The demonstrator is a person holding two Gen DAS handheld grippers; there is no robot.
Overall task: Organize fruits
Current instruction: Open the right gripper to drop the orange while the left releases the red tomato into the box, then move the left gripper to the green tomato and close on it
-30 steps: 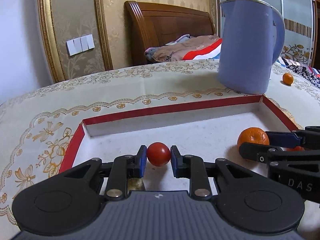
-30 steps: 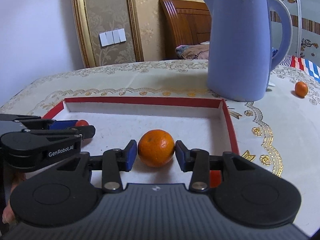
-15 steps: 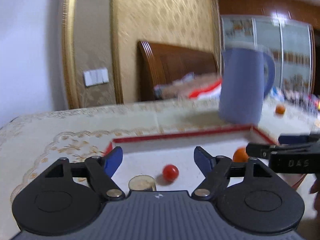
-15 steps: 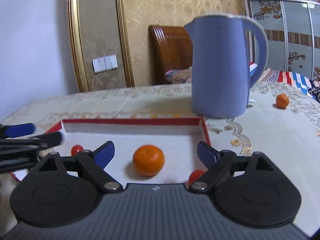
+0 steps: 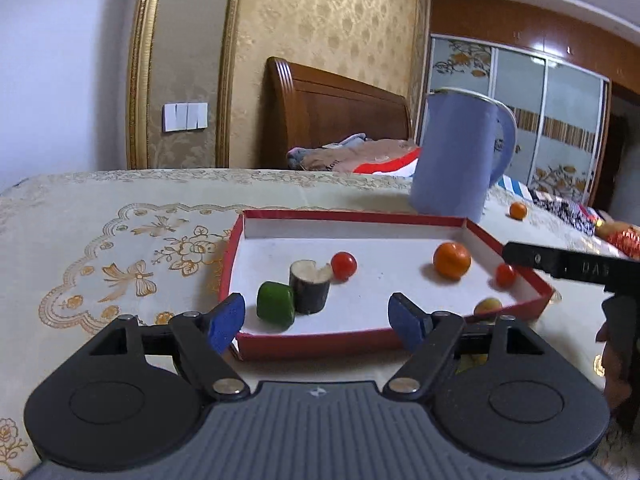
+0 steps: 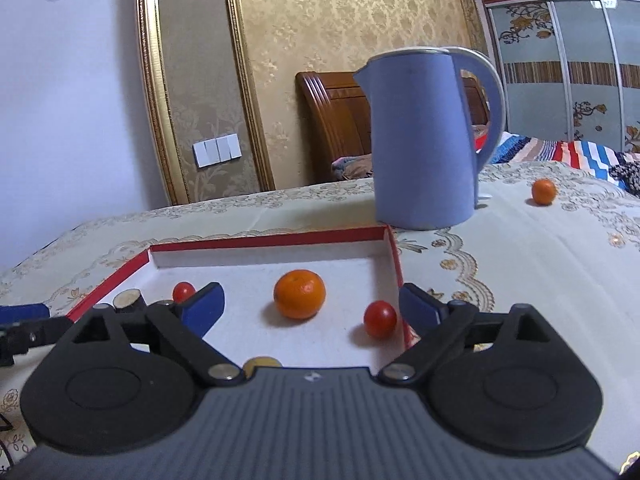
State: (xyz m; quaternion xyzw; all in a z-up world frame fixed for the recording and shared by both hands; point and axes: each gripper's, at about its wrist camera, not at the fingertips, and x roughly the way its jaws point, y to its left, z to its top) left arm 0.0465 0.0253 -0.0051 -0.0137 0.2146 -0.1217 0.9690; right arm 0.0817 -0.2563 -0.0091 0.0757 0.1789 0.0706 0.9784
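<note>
Resting in the red tray point(image 6: 394, 254) are an orange point(image 6: 299, 294) and two cherry tomatoes point(image 6: 380, 319); another orange point(image 6: 544, 191) sits beyond on the tabletop point(image 6: 520, 264). The left gripper point(image 5: 318, 318) has its jaws apart, holding nothing; the right gripper point(image 6: 311, 307) jaws are opening, empty.

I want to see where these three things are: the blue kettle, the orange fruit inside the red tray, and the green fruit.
blue kettle point(image 6: 424, 140), right wrist view, middle of its body.
orange fruit point(image 6: 299, 294), right wrist view, centre of its peel.
green fruit point(image 5: 276, 304), left wrist view, its front face.
</note>
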